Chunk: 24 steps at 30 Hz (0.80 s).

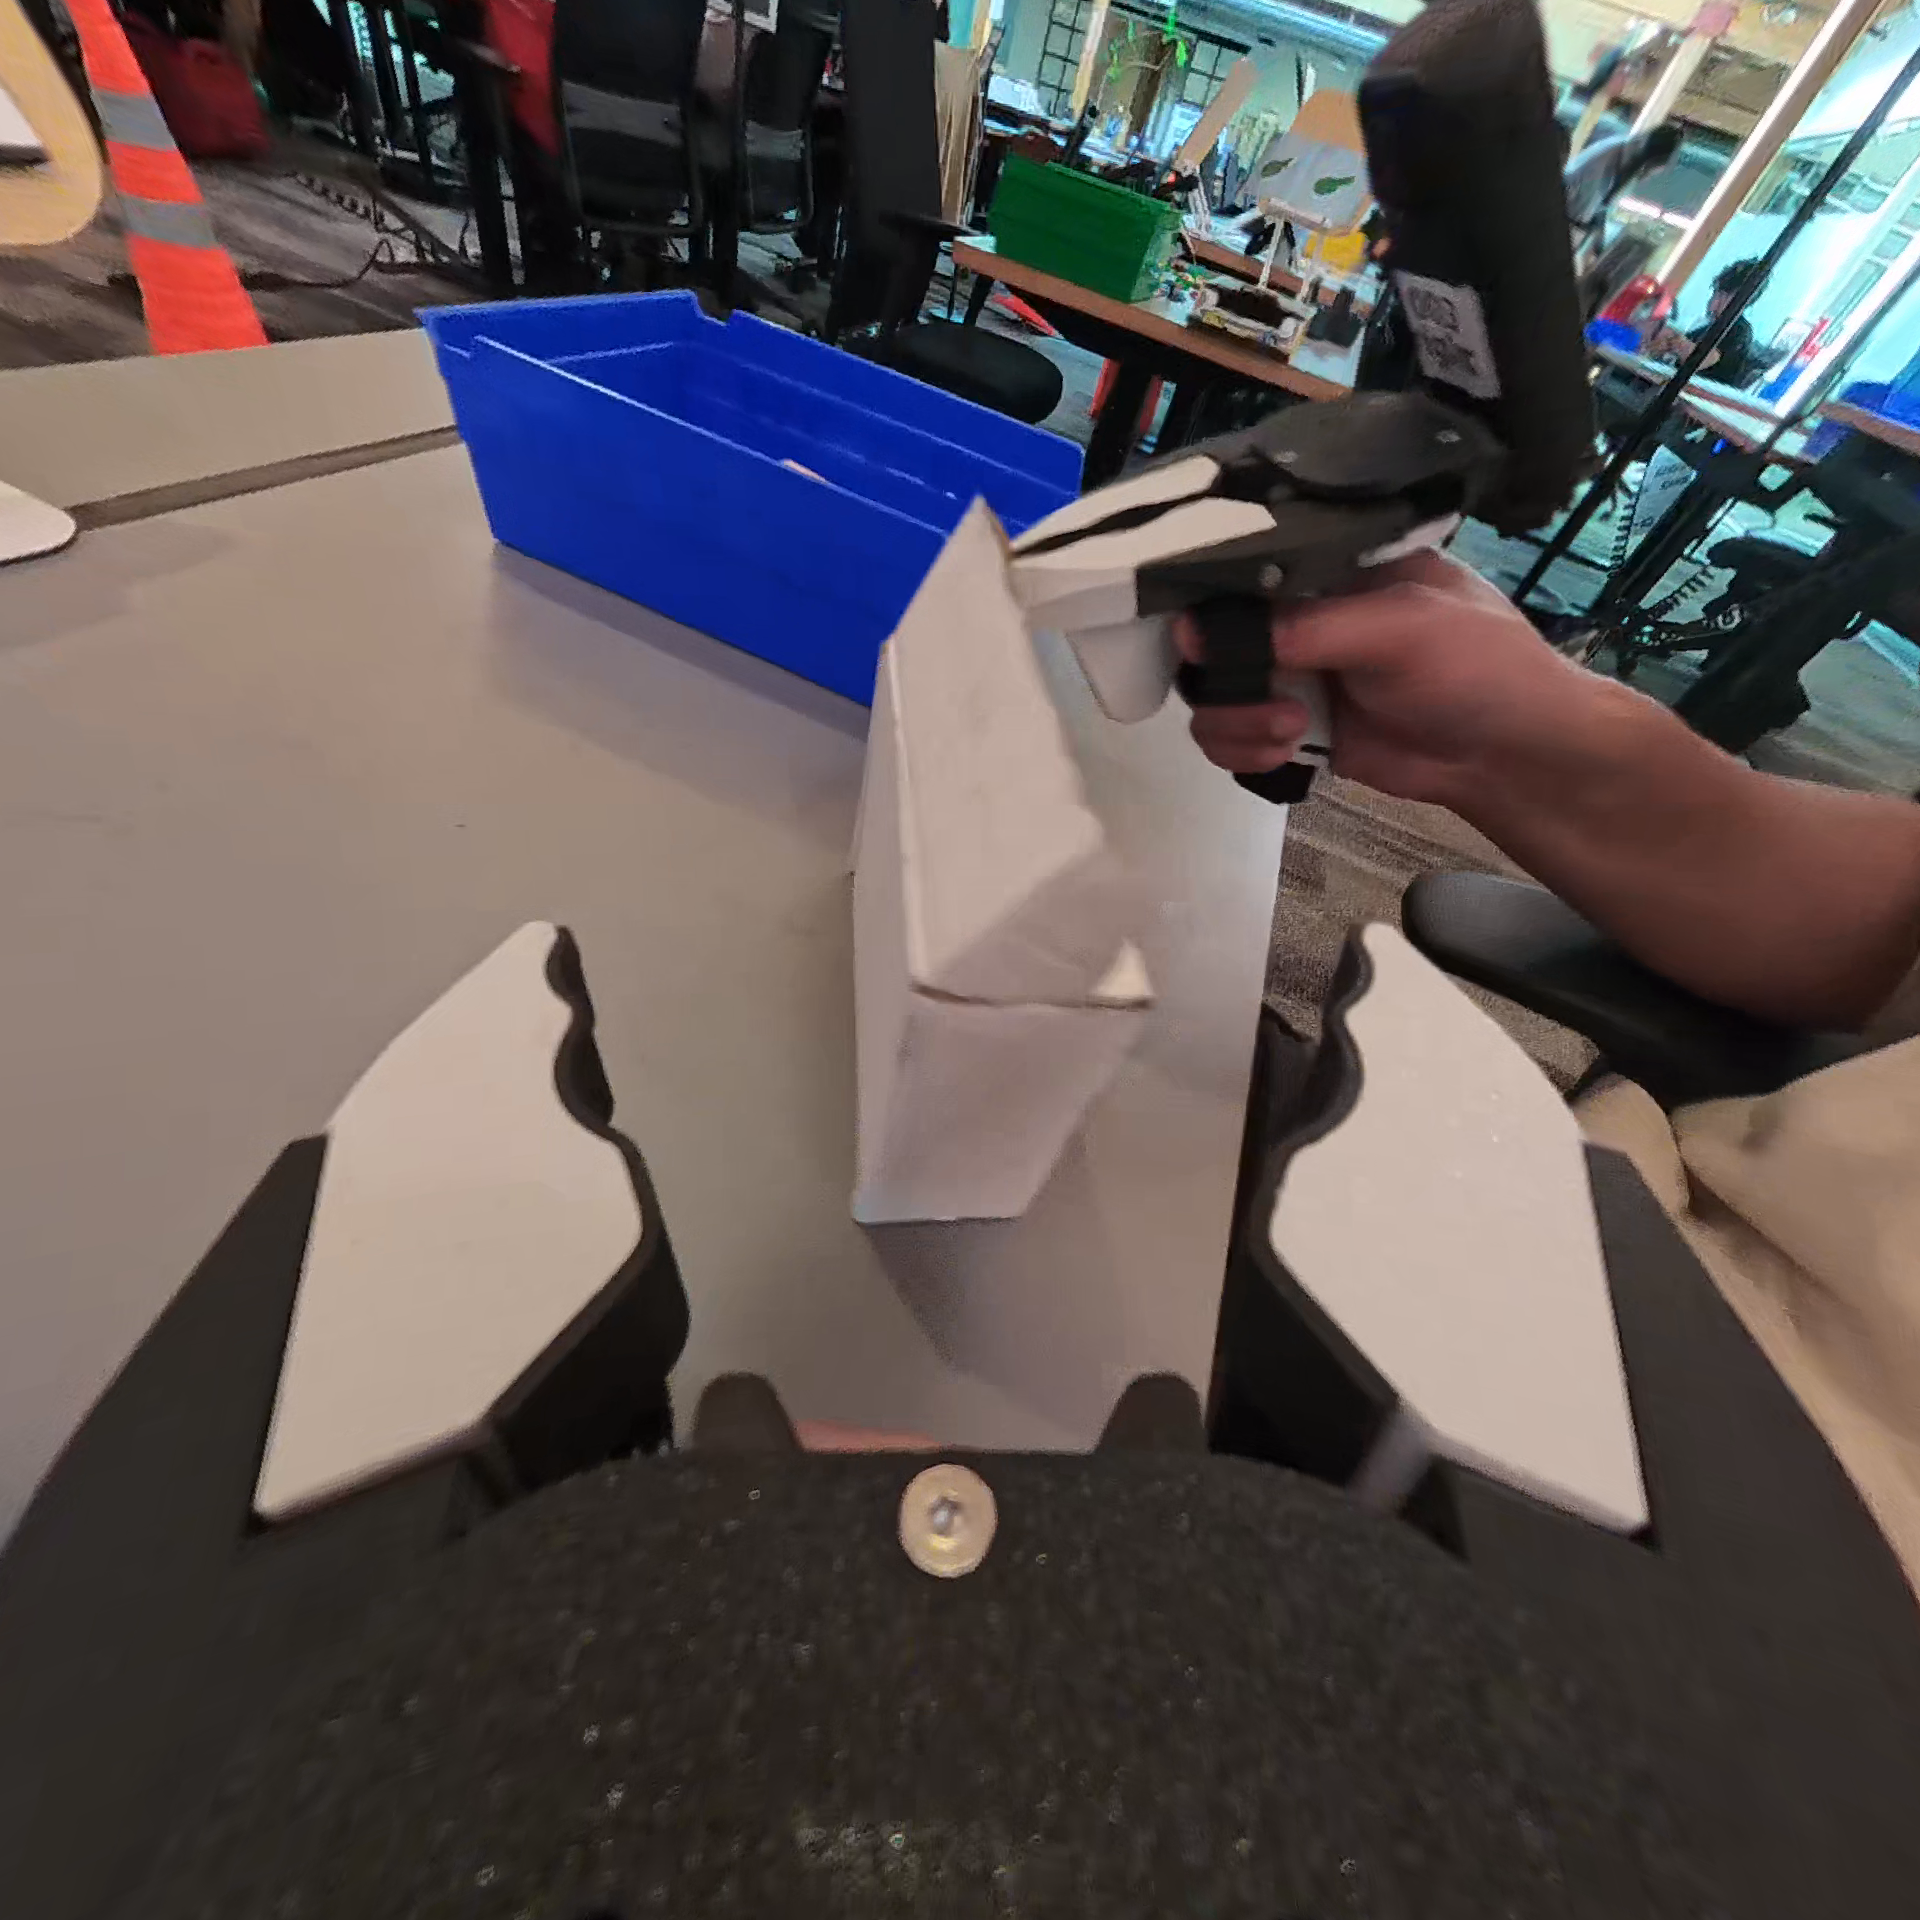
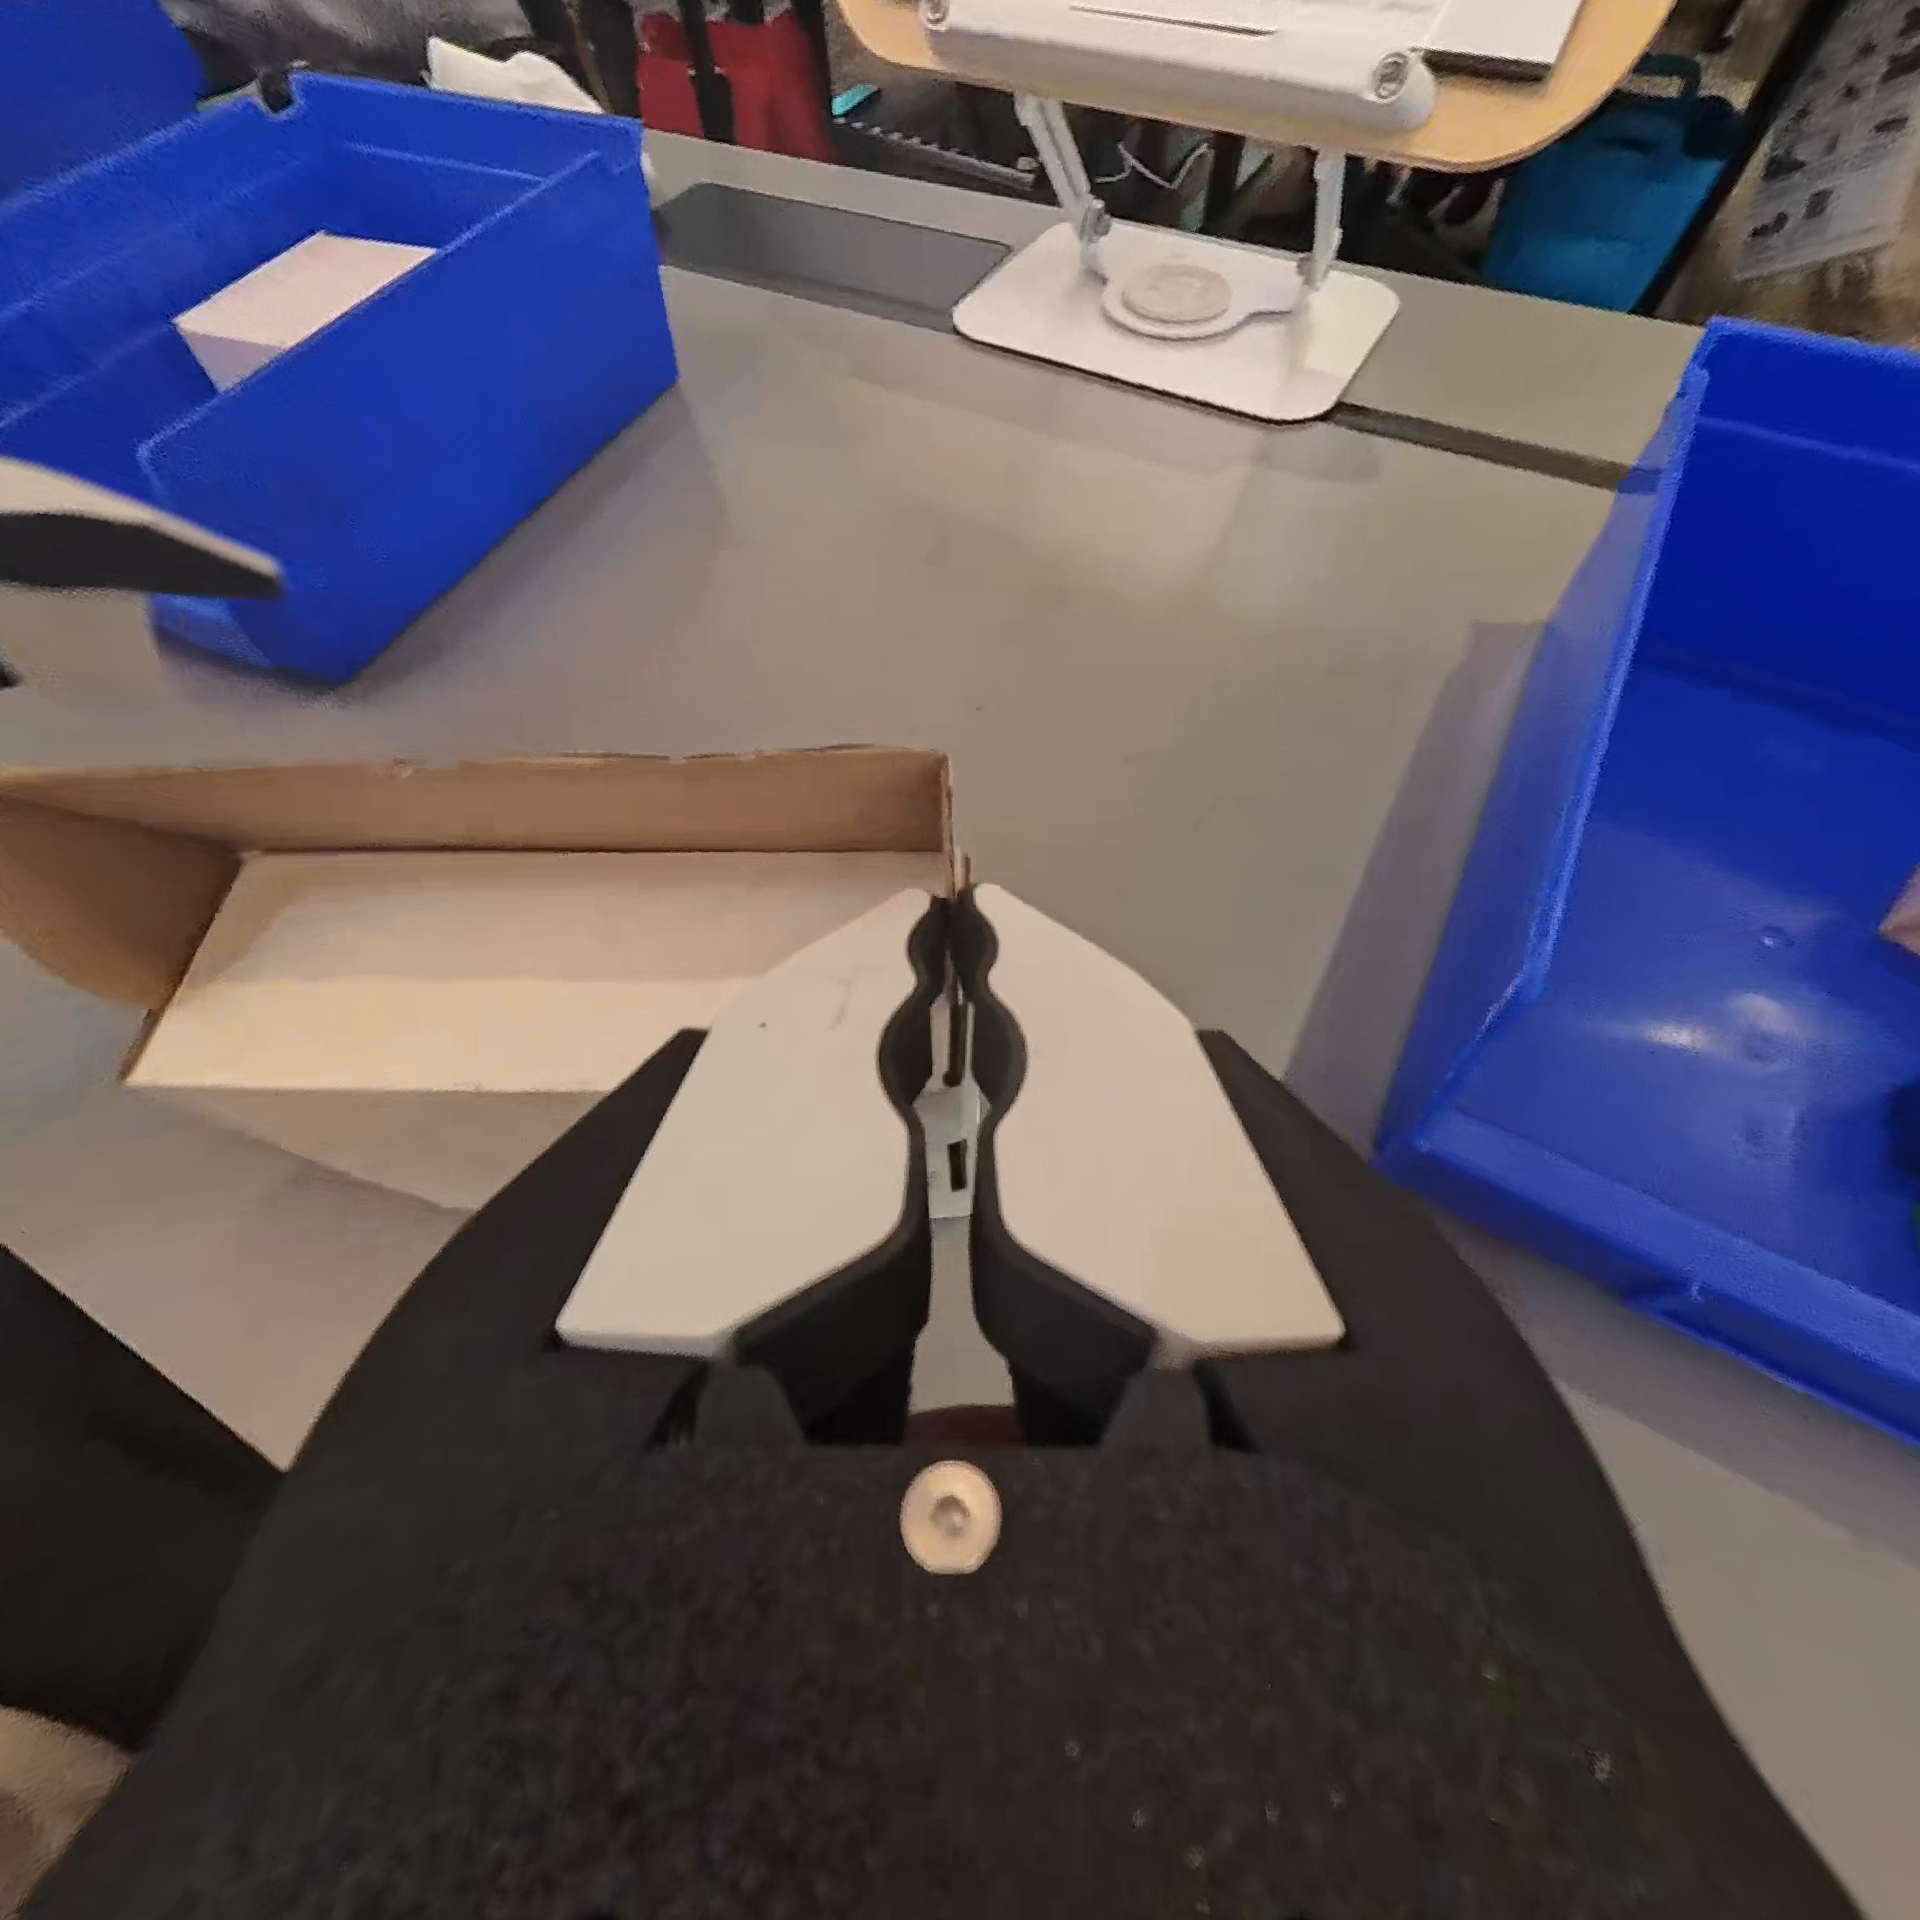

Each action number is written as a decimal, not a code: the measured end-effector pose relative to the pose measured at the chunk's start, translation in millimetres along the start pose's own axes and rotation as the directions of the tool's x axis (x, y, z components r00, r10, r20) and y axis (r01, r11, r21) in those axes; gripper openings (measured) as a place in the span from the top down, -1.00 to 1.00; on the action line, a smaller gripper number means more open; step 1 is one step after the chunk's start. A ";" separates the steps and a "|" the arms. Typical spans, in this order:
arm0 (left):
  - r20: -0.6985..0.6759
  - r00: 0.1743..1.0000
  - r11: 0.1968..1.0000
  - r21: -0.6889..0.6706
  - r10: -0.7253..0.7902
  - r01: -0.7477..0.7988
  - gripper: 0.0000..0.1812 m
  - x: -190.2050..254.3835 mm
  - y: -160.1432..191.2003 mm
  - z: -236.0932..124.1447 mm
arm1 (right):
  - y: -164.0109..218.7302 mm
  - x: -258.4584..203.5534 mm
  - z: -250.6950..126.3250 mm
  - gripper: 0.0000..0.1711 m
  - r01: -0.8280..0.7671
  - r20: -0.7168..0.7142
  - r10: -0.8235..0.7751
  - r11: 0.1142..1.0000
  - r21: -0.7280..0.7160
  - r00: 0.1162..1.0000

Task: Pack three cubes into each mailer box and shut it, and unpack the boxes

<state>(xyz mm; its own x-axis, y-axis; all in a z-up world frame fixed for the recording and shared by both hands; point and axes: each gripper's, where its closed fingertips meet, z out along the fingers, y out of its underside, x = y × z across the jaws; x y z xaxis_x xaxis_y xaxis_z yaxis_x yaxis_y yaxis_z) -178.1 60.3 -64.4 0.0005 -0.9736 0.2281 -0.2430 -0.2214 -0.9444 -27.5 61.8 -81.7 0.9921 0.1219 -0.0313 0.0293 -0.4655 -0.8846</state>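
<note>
Two claws logged: right claw pinched the lid edge of the mailer box on the table, apparently swinging it open or shut; left claw spread, idle, near it.

The right gripper pinches the open mailer box at its corner flap. Blue bins flank the box.

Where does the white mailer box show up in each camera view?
Left wrist view: mailer box centre, lid raised by the right hand-held gripper.
Right wrist view: left of centre, lid edge pinched between the fingertips.
Shared landmark: blue bin, at the right edge in the right wrist view.
</note>
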 end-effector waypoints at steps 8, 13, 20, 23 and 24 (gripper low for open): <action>0.110 0.984 0.960 -0.255 0.143 -0.111 -0.41 -9.3 61.0 41.9 | -2.0 -10.0 4.8 0.99 -0.011 -0.009 0.011 1.000 -0.023 1.000; 0.028 0.984 0.960 -0.227 0.174 -0.163 0.19 -8.9 57.4 47.7 | -1.7 -13.6 5.6 0.99 0.007 0.036 -0.003 0.995 -0.096 0.999; 0.010 0.985 0.952 -0.256 0.174 -0.166 0.20 -11.0 58.4 48.5 | -5.8 -10.7 7.4 0.98 0.081 0.147 -0.036 0.944 -0.320 0.989; 0.015 0.982 0.949 -0.260 0.186 -0.176 0.20 -11.0 58.4 50.1 | -4.0 -9.6 6.8 0.98 0.093 0.148 -0.038 0.918 -0.384 0.988; 0.018 0.983 0.949 -0.262 0.185 -0.174 0.20 -11.3 58.3 50.4 | -4.5 -9.7 7.3 0.98 0.079 0.144 -0.024 0.917 -0.391 0.989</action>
<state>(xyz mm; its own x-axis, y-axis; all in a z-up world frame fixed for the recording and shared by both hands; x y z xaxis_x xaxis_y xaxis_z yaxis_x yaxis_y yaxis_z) -143.4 55.5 -134.0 -0.0271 -0.9986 0.0456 -0.4853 -0.0267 -0.8740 -38.1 69.2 -80.9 0.9632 0.2575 -0.0769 0.1527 -0.7599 -0.6318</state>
